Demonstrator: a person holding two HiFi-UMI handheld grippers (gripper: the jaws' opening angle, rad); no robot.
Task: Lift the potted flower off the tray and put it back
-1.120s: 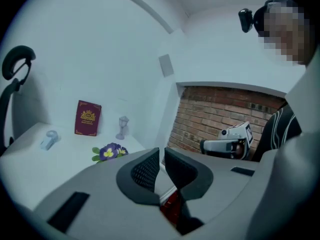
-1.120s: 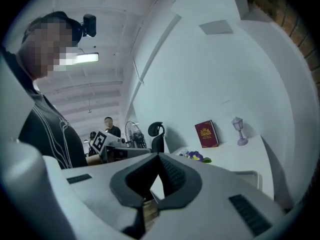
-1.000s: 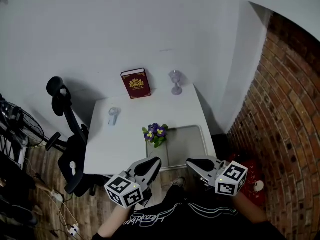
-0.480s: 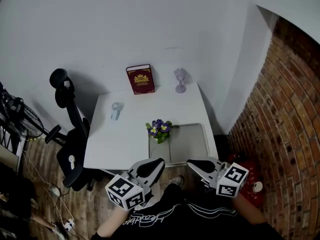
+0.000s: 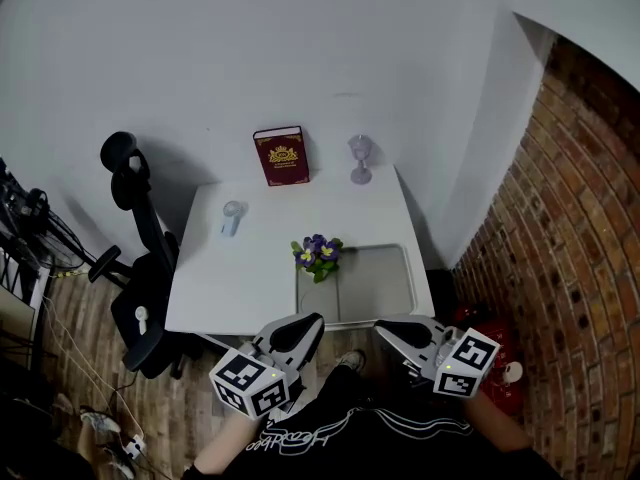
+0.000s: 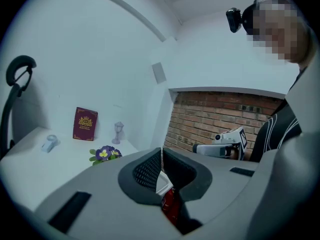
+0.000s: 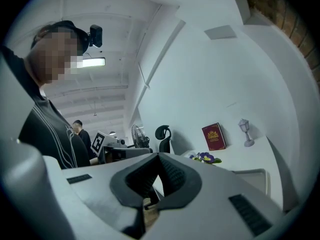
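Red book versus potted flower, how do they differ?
The red book is dark red with a gold emblem; the potted flower is purple, yellow and green. The red book stands by the back wall; the potted flower sits in the tray's far left corner. Both are on the white table.

Left gripper (image 5: 303,325): held low at the near left, just ahead of the torso (image 5: 345,436), pointing toward the far side and tipped slightly down. Its jaws are pressed together with nothing between them. Right gripper (image 5: 388,328): alongside at the near right, apart from the left one and roughly level, jaws likewise meeting tip to tip and empty.
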